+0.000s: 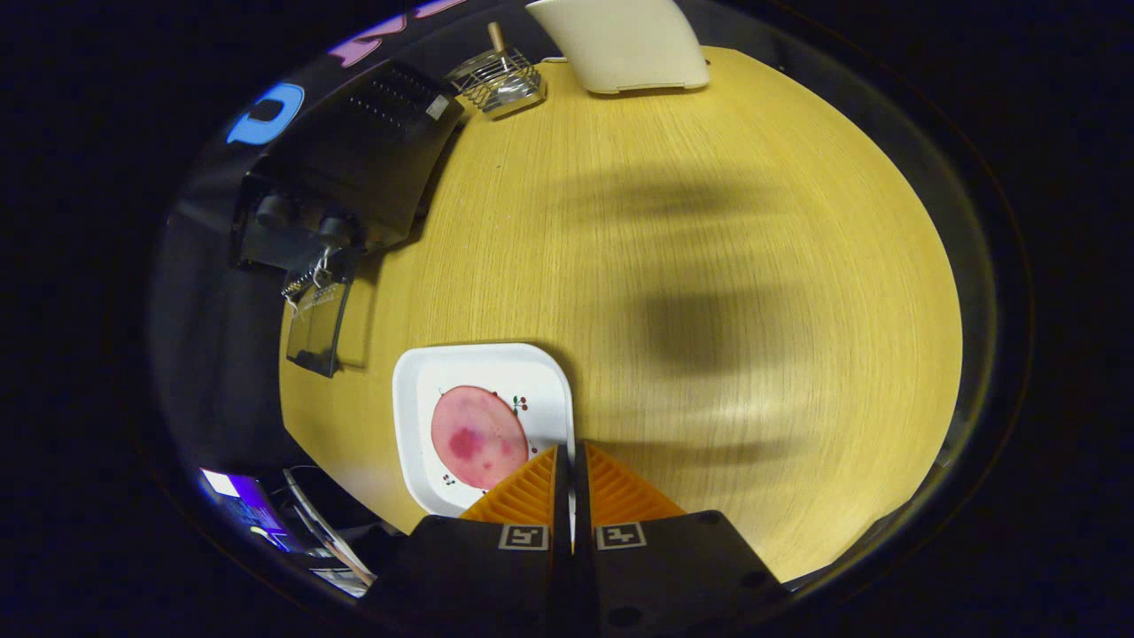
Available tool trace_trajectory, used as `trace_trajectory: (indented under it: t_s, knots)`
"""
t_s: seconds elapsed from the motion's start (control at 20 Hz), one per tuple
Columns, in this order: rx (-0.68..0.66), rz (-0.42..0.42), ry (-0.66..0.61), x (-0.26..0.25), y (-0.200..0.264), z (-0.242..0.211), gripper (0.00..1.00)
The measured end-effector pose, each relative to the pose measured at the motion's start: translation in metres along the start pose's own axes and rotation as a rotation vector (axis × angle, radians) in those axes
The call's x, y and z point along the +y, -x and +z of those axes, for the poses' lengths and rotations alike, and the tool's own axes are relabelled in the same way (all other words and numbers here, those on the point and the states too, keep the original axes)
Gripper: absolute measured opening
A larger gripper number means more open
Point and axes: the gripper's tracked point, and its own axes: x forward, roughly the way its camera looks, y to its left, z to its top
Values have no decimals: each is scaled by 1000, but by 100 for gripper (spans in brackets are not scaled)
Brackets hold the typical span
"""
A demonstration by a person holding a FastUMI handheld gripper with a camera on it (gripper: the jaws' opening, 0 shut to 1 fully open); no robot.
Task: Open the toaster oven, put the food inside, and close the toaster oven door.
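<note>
Counting items: one toaster oven (354, 168), one white plate (407, 416), one round pink food slice (477, 436), one wire rack (498, 78), one cream-coloured object (620, 40), one gripper (567, 461).
Toaster oven: dark box at the far left of the table, seen from above; two round knobs on its front side; door (317, 323) hangs open and down toward the plate, glass panel showing.
Oven inside: cannot tell what is in it from this angle; something wiry shows at the door hinge, too small to make out.
Food: pink round slice with darker red blotches, lying flat on the plate, just ahead and left of the fingertips; not in the oven.
Plate: white, square with rounded corners, small cherry print beside the food; sits on the table between the oven door and the gripper; its right rim runs right at the fingertips.
Gripper state: fingers pressed together, only a thin slit between them, nothing held between them.
Gripper contact: tips overlap the plate's near right corner; cannot tell if touching or hovering above.
Wire rack: metal basket with a wooden handle, far side of the table, just beside the oven's back corner.
Cream object: smooth, rounded, at the far table edge, right of the wire rack.
Surface: light yellow wood-grain table (753, 266); two soft dark shadows across its middle.
Room: dark booth wall behind the oven; lit screen (239, 505) and some cables beyond the table's near left edge.
</note>
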Motion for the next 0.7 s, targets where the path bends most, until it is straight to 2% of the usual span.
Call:
trace_trajectory:
  t_s: [0.1,0.25,0.45,0.7]
  knots:
    - [-31,80,-72,4,9,0,5]
    - [-67,146,-167,12,20,-3,5]
    - [-116,202,-224,37,37,-8,5]
    - [-162,260,-266,92,55,-23,5]
